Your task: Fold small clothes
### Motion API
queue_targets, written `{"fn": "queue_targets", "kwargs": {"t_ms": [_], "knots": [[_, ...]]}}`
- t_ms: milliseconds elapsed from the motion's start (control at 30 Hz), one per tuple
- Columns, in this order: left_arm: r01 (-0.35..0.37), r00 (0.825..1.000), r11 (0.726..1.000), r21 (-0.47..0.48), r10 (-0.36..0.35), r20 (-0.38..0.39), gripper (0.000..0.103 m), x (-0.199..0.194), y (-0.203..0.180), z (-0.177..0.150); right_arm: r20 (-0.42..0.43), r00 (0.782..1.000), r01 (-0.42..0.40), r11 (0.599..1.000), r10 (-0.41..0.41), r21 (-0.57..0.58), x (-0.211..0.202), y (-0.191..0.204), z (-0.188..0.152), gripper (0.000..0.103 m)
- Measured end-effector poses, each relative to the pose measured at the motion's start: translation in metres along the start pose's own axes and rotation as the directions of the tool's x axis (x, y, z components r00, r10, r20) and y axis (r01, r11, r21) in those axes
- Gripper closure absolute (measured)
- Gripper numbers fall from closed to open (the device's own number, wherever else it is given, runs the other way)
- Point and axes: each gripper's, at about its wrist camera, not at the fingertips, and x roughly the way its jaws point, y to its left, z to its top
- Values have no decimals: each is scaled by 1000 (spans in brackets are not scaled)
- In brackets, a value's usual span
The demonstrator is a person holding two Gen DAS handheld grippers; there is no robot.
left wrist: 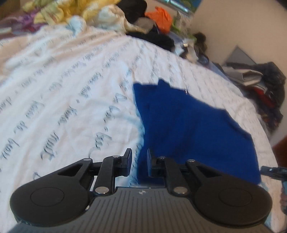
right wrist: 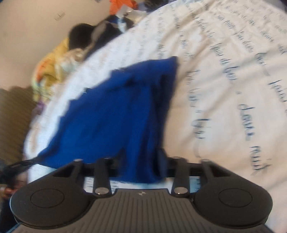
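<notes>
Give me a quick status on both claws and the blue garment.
Left claw nearly shut at blue garment edge, grip unclear. Right claw gripping its corner. Clothes pile sits far off, nothing blocking.

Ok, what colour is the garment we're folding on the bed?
Solid royal blue garment, no visible pattern. It shows best in the left wrist view.

Blue garment (left wrist: 188,125), plain deep-blue knit, no pattern visible. Lies spread on white bedspread w/ script print, mostly flat but uneven, ragged outline at far edge, a few folds/ridges across it. Near corner bunched & raised at right-wrist view (right wrist: 114,114); rest trails away. Blurred, so exact type of garment unclear.
</notes>
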Motion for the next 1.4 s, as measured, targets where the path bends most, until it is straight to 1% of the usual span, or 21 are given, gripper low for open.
{"fn": "queue_targets", "kwargs": {"t_ms": [67, 133, 167, 267, 367, 400, 433, 533, 633, 700, 800, 900, 967, 1000, 1033, 1067, 1133, 1200, 1267, 1367, 1400], "knots": [[4, 995, 998, 66, -10, 96, 69, -7, -22, 16, 140, 990, 30, 992, -12, -127, -9, 24, 15, 52], [0, 983, 986, 167, -30, 180, 23, -2, -56, 31, 251, 967, 31, 947, 53, -321, -7, 59, 28, 48], [-7, 978, 975, 221, -39, 203, 17, 11, -75, 39, 263, 961, 35, 906, 85, -422, 4, 77, 36, 48], [-54, 987, 934, 353, -4, 163, 28, 72, -115, 48, 192, 981, 96, 811, 20, -577, 67, 116, 61, 51], [-109, 994, 921, 374, 95, 54, 47, 141, -122, 56, 101, 991, 130, 753, -84, -646, 129, 126, 76, 51], [-130, 991, 923, 363, 130, 25, 55, 159, -116, 58, 68, 991, 130, 756, -113, -641, 142, 123, 80, 67], [-161, 987, 927, 339, 151, 55, 53, 167, -106, 57, 64, 993, 121, 779, -104, -615, 144, 113, 79, 87], [-170, 984, 931, 325, 141, 110, 49, 168, -94, 51, 177, 980, 144, 931, -87, -336, 127, 69, 113, 94], [-197, 978, 914, 356, 157, 136, 49, 157, -96, 43, 220, 975, 19, 996, 0, -83, 98, 23, 122, 91], [-150, 985, 924, 352, 108, 137, 51, 142, -103, 44, 239, 970, -29, 998, 41, -52, 80, 20, 112, 90], [-127, 984, 905, 406, 64, 165, 40, 145, -131, 50, 217, 969, -86, 983, 120, -160, 78, 48, 98, 81], [-137, 990, 890, 436, 108, 90, 39, 187, -145, 60, 101, 993, -33, 967, 60, -252, 118, 74, 94, 76], [-148, 987, 893, 425, 108, 115, 23, 208, -132, 65, 113, 993, 50, 952, -16, -301, 143, 74, 89, 77], [-159, 985, 892, 424, 113, 131, 6, 213, -126, 68, 162, 987, 68, 947, -17, -313, 145, 68, 85, 77], [-164, 986, 912, 376, 134, 104, 0, 218, -119, 74, 202, 979, 46, 951, 18, -304, 145, 58, 82, 77], [-158, 987, 924, 349, 134, 93, 0, 219, -115, 78, 229, 971, 2, 963, 62, -269, 143, 48, 78, 77], [-184, 982, 908, 376, 155, 107, 1, 215, -119, 76, 226, 971, -23, 972, 77, -232, 139, 43, 79, 77], [-200, 979, 904, 377, 169, 115, 17, 198, -125, 69, 213, 977, 29, 970, 24, -240, 131, 51, 76, 77], [-137, 989, 920, 366, 103, 109, 18, 166, -129, 57, 187, 982, 56, 981, -21, -184, 113, 60, 69, 75], [-51, 996, 920, 388, 20, 83, 4, 145, -136, 32, 185, 982, 8, 966, 41, -257, 94, 77, 41, 52], [-40, 999, 917, 396, 25, 42, 4, 151, -135, 24, 170, 985, 42, 955, 8, -294, 97, 83, 32, 33]]}}
